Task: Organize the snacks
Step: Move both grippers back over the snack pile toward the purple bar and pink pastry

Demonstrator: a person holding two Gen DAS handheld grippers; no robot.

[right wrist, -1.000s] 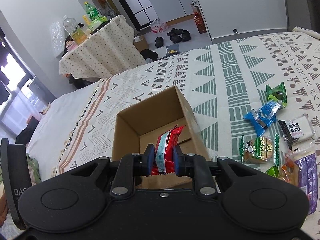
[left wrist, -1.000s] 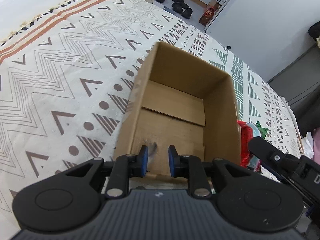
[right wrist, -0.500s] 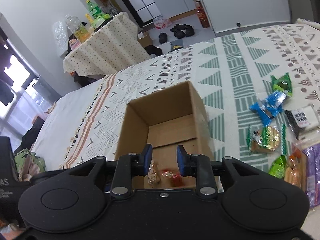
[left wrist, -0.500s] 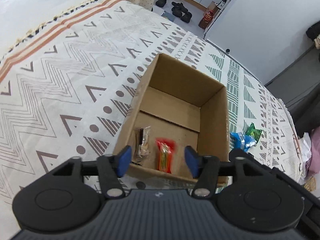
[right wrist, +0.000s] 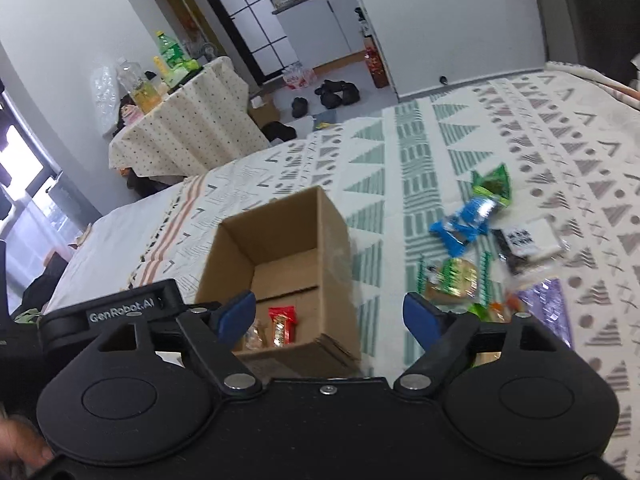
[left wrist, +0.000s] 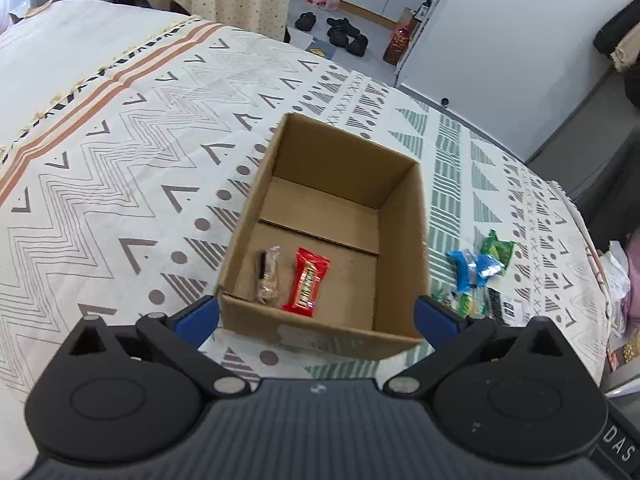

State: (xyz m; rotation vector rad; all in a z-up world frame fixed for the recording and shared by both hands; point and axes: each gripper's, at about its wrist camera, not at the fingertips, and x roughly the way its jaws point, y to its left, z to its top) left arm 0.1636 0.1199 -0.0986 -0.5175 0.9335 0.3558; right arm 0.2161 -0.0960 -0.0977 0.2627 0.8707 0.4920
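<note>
An open cardboard box (left wrist: 404,240) (right wrist: 332,240) sits on a patterned bedspread. Inside it lie a red snack packet (left wrist: 306,282) (right wrist: 282,326) and a clear-wrapped snack (left wrist: 268,274) (right wrist: 256,334). My left gripper (left wrist: 316,318) hangs above the box's near wall, its jaws opening wide with nothing held between them. My right gripper (right wrist: 330,316) is over the box's near right corner, its jaws also opening and empty. To the right of the box lie loose snacks: a blue packet (left wrist: 472,270) (right wrist: 464,222), a green packet (left wrist: 496,248) (right wrist: 494,184) and a white-and-black packet (right wrist: 528,242).
More packets lie at the right, among them a round biscuit pack (right wrist: 454,278) and a purple one (right wrist: 548,312). Past the bed's far edge are shoes on the floor (right wrist: 334,94) and a cloth-covered table (right wrist: 184,120) with bottles. A hand (right wrist: 20,446) shows at the lower left.
Both grippers opened wide. The red packet left the right gripper and now lies in the box beside the clear-wrapped snack. The left gripper rose and drew back; the right one shifted right.
</note>
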